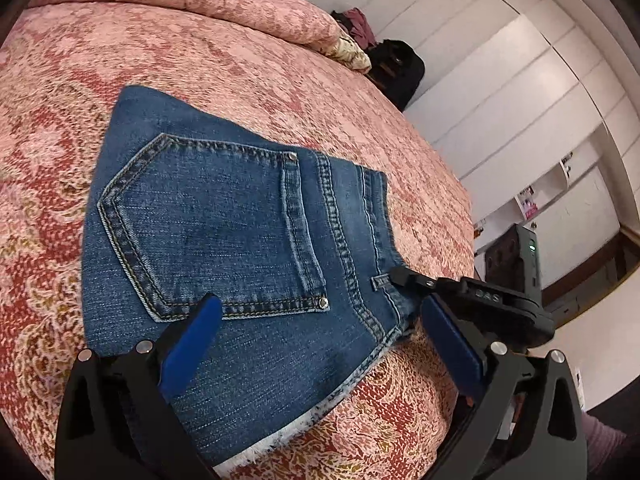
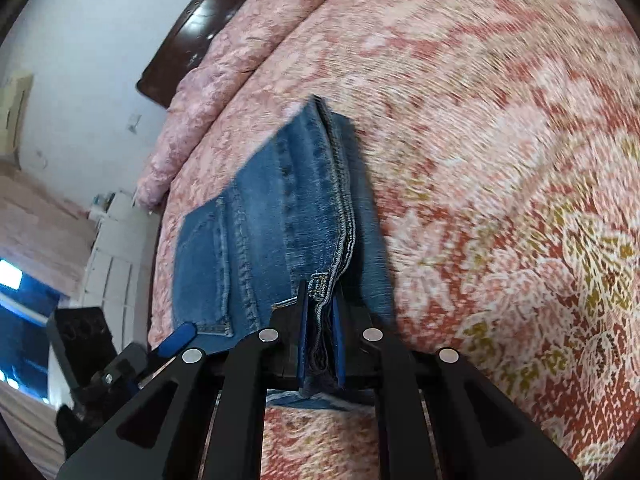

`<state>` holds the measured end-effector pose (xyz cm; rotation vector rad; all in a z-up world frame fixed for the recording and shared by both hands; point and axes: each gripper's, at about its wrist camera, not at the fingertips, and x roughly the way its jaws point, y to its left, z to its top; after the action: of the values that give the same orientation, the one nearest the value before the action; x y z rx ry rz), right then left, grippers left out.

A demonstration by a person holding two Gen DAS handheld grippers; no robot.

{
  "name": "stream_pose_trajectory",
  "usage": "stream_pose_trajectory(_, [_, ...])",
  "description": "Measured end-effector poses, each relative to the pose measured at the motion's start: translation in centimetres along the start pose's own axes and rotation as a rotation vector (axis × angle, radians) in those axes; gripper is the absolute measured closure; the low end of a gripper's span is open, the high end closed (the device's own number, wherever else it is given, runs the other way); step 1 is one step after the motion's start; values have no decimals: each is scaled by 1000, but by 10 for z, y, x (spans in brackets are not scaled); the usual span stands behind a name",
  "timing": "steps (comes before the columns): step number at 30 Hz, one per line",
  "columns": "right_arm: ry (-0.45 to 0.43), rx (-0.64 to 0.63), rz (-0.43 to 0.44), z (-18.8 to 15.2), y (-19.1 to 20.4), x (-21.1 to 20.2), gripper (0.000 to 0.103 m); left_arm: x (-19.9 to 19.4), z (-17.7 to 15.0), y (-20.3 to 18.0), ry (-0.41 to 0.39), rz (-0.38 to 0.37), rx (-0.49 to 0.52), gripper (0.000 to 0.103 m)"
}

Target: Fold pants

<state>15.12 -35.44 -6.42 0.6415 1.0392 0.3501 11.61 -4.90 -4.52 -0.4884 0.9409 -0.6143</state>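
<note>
we see folded blue denim pants (image 1: 224, 232) lying flat on a bed covered by a pink and red patterned bedspread (image 1: 280, 92), back pocket (image 1: 216, 232) face up, its two rivets catching the light. in the left wrist view our left hand-held gripper (image 1: 320, 320) hangs just above the near end of the pants with its jaws spread wide, released and grasping nothing; one blue pad (image 1: 192, 344) sits at 7 o'clock over the denim, the other (image 1: 452, 348) at 5 o'clock beside the waistband edge. at 4 o'clock in that view the black tip of our right hand-held gripper (image 1: 400, 276) meets the waistband by a belt loop (image 1: 380, 281). the right wrist view, blurred across the bedspread (image 2: 500, 160), shows the right hand-held gripper (image 2: 320, 344) clenched on a bunched edge of the pants (image 2: 280, 216), denim layers squeezed between its blue pads (image 2: 303, 344) at 6 o'clock, the seam running away toward 12 o'clock. the left hand-held gripper (image 2: 120, 364) appears at 8 o'clock there, one blue pad touching or just beside the denim; we cannot tell which. a pink quilted pillow (image 1: 208, 4) lies along the head of the bed at 11 o'clock in the left view, with a dark bag (image 1: 396, 68) past the bed's far edge at 1 o'clock and white cupboard doors (image 1: 500, 100) at 2 o'clock.
</note>
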Motion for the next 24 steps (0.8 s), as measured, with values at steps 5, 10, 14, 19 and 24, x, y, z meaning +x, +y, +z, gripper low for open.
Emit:
stream_pose_trajectory(5, [37, -42, -80, 0, 4, 8, 94, 1, -2, 5, -2, -3, -17, 3])
stream_pose_trajectory(10, [36, 60, -39, -5, -18, 11, 90, 11, -5, -5, 20, 55, 57, 3])
stream_pose_trajectory(14, [25, 44, -134, -4, -4, -13, 85, 12, -6, -9, 25, 102, 46, 3])
stream_pose_trajectory(19, [-79, -45, -188, 13, 26, -39, 85, 17, -7, -17, 37, 168, 72, 3])
stream_pose_trajectory(24, [-22, -167, -139, 45, 70, 7, 85, 19, -6, -18, 44, 200, 50, 3])
